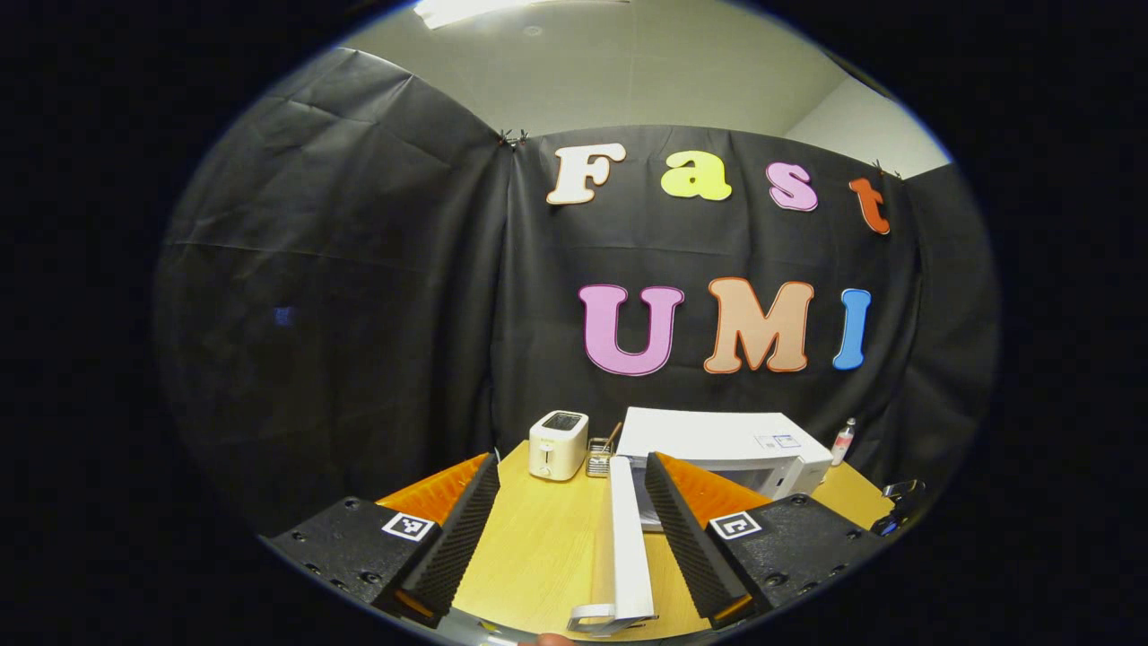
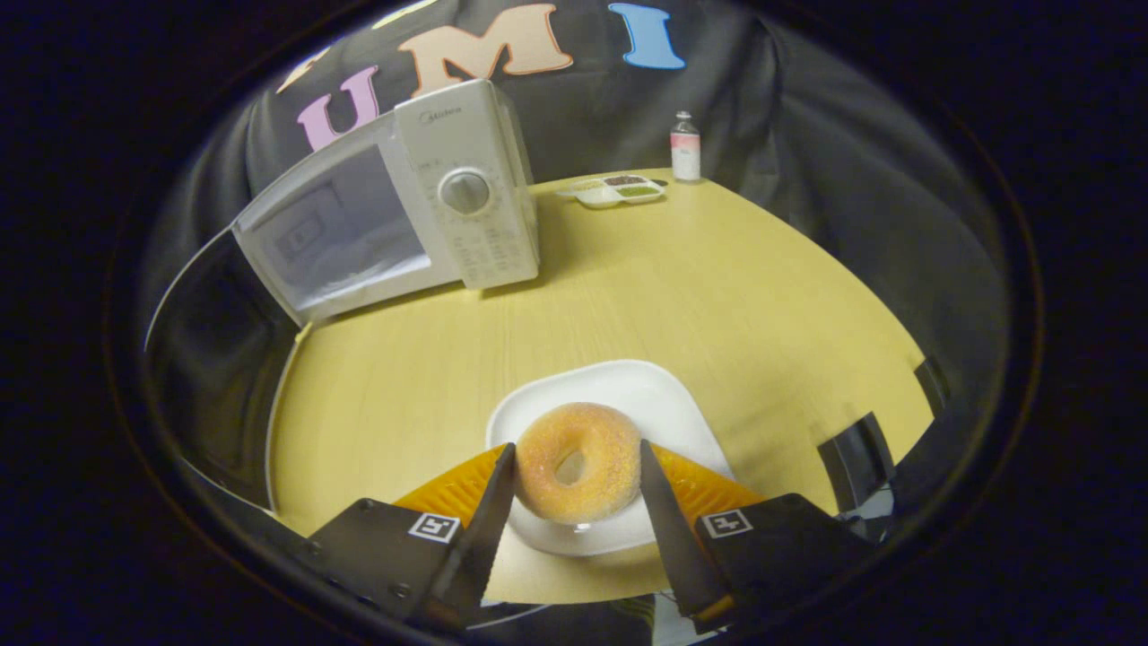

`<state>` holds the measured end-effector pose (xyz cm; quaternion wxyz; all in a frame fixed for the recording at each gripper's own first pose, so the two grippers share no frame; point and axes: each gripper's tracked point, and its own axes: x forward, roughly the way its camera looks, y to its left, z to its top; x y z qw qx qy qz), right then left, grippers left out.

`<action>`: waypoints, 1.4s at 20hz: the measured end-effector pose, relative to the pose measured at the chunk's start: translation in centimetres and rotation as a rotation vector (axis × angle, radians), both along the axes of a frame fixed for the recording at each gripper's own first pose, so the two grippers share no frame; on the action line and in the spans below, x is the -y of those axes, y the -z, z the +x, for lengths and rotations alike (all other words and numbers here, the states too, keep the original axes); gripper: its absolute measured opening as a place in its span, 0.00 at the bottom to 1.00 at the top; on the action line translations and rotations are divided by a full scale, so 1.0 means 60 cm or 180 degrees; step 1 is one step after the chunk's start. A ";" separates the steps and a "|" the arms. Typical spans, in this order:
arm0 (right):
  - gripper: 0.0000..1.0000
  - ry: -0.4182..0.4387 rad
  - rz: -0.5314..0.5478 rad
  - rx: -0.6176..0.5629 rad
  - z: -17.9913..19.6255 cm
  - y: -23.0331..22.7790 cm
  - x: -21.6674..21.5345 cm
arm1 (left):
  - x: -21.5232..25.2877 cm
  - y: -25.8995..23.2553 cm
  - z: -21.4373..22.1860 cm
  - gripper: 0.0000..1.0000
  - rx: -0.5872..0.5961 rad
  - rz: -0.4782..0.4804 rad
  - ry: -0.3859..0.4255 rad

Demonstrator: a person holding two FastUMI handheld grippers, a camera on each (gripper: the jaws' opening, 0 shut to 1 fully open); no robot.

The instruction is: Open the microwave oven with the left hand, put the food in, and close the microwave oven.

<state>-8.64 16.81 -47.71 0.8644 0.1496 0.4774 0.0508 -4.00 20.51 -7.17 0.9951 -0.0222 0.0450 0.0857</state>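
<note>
The white microwave (image 1: 717,444) stands at the back of the wooden table (image 1: 538,547). Its door (image 1: 625,538) is swung out towards me and shows edge-on, handle nearest, between the fingers of my left gripper (image 1: 572,460), which is open; the door lies close to the right finger without being pinched. In the right gripper view a sugared doughnut (image 2: 578,462) lies on a white plate (image 2: 628,386). My right gripper (image 2: 577,447) has a finger against each side of the doughnut. Far left stands the microwave (image 2: 466,197), its door (image 2: 332,233) open.
A white toaster (image 1: 558,444) and a small utensil rack (image 1: 599,458) stand left of the microwave. A small bottle (image 2: 685,148) and a compartment tray (image 2: 614,190) sit at the table's far edge. A dark object (image 2: 861,458) is at the table's right edge.
</note>
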 end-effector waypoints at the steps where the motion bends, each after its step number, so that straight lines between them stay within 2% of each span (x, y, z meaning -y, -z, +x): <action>1: 0.77 0.0022 0.0119 0.0001 0.006 -0.009 -0.015 | 0.000 -0.001 -0.001 0.96 0.0009 -0.0010 -0.0008; 7: 0.77 0.0246 0.0910 -0.0197 0.037 -0.052 -0.130 | -0.016 -0.003 -0.013 0.94 0.0015 0.0046 -0.0112; 9: 0.76 0.0262 0.1094 -0.0156 0.055 -0.076 -0.162 | -0.020 -0.001 -0.021 0.96 -0.0007 0.0054 -0.0152; 11: 0.76 0.0310 0.1291 -0.0092 0.081 -0.096 -0.199 | -0.020 -0.001 -0.022 0.94 -0.0008 0.0035 -0.0173; 12: 0.76 0.0356 0.1369 -0.0066 0.097 -0.102 -0.217 | -0.019 0.004 -0.023 0.96 -0.0028 0.0028 -0.0176; 15: 0.76 0.0530 0.1614 -0.0019 0.144 -0.114 -0.277 | -0.019 0.016 -0.024 0.94 -0.0085 -0.0023 -0.0195; 18: 0.76 0.0751 0.1811 -0.0051 0.186 -0.120 -0.325 | -0.021 0.023 -0.025 0.96 -0.0146 -0.0046 -0.0217; 21: 0.75 0.0949 0.1919 -0.0019 0.223 -0.119 -0.362 | -0.025 0.024 -0.027 0.96 -0.0241 0.0109 -0.0207; 22: 0.81 0.1021 0.1916 -0.0001 0.236 -0.114 -0.370 | -0.025 0.020 -0.026 0.96 -0.0243 0.0158 -0.0193; 23: 0.75 0.1108 0.1950 0.0005 0.250 -0.112 -0.383 | -0.025 0.015 -0.024 0.96 -0.0217 0.0180 -0.0177; 24: 0.75 0.1209 0.1972 0.0008 0.265 -0.110 -0.391 | -0.026 0.018 -0.022 0.94 -0.0242 0.0181 -0.0188; 25: 0.81 0.1326 0.1993 0.0035 0.283 -0.110 -0.399 | -0.028 0.022 -0.022 0.94 -0.0264 0.0166 -0.0216; 27: 0.81 0.1485 0.2035 0.0041 0.308 -0.108 -0.413 | -0.032 0.019 -0.028 0.96 -0.0271 0.0139 -0.0274; 28: 0.75 0.1548 0.2046 0.0047 0.321 -0.111 -0.419 | -0.035 0.018 -0.030 0.96 -0.0268 0.0162 -0.0304</action>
